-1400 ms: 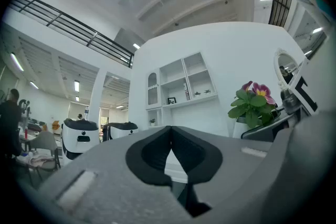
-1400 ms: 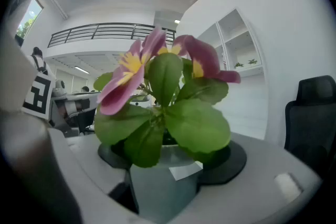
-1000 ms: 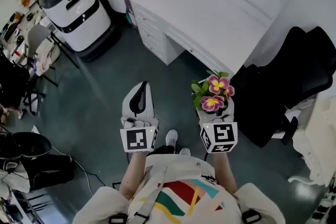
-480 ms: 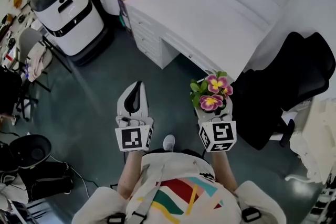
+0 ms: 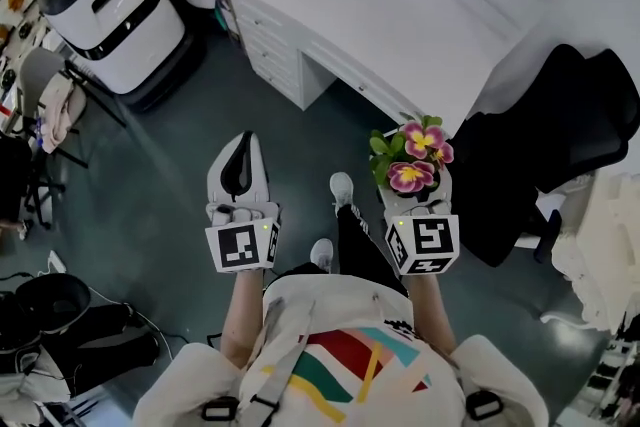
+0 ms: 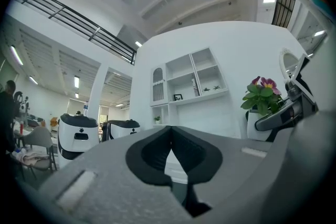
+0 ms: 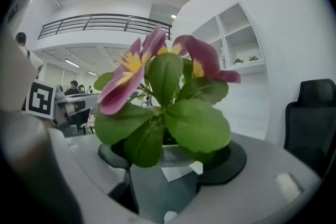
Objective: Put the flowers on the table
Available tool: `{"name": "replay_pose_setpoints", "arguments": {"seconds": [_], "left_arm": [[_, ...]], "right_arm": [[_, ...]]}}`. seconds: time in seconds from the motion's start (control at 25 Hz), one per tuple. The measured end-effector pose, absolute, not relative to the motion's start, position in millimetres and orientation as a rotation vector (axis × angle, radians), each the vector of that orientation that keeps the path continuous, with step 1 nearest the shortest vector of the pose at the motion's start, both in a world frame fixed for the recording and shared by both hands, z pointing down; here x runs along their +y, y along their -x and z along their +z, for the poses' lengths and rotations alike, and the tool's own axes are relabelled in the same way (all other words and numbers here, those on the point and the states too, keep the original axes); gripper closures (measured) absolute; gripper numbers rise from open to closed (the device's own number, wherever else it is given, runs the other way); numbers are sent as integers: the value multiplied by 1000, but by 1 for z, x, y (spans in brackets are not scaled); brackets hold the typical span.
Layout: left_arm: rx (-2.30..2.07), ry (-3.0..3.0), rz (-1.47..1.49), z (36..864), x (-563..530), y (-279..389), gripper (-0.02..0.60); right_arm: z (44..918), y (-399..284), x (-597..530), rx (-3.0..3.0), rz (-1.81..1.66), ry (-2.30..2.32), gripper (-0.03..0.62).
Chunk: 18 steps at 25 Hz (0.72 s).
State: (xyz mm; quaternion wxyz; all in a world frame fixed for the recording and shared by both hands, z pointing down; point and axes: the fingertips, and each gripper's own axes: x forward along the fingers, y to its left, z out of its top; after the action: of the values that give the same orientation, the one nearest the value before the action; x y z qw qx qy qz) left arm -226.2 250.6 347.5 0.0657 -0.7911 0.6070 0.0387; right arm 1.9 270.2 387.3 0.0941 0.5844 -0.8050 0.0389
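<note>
Holding the flowers near the white table at twelve o'clock, I'd carry the right gripper level, jaws clamped wide on the pale pot, and set its base flat on the smooth top, well in from the edge. The left gripper, at nine o'clock from the flowers, has its jaws together on nothing. Petals look soft, pink with yellow centres, over broad rounded green leaves; the pot seems smooth and rigid.
</note>
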Motion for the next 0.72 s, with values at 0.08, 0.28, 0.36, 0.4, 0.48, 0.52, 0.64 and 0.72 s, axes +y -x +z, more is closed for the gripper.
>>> {"name": "replay_pose_setpoints", "arguments": {"seconds": [0.08,0.28,0.36,0.4,0.48,0.52,0.64,0.72], "left_arm": [[1826,2385,121,349,244,222,579],[1806,2394,98,356,225,209,578],[1799,2404,88,357,216,204,578],[1797,2402,87,356,211,202,579],[1799,2391,88,354,199,199,578],[1802,2387,83,355,193,198,578],[1816,2381,57,360,170,198,578],[1828,2380,43,364,151,197,578]], "right_arm": [[391,-6,263,-2389,121,-1742,269],[403,1,238,-2436,144,-1689,269],[401,5,226,-2455,124,-1672,269],[399,6,219,-2463,112,-1667,269],[399,5,204,-2477,109,-1656,269],[401,5,198,-2481,119,-1650,269],[407,4,175,-2491,158,-1643,269],[411,0,158,-2486,173,-1651,269]]}}
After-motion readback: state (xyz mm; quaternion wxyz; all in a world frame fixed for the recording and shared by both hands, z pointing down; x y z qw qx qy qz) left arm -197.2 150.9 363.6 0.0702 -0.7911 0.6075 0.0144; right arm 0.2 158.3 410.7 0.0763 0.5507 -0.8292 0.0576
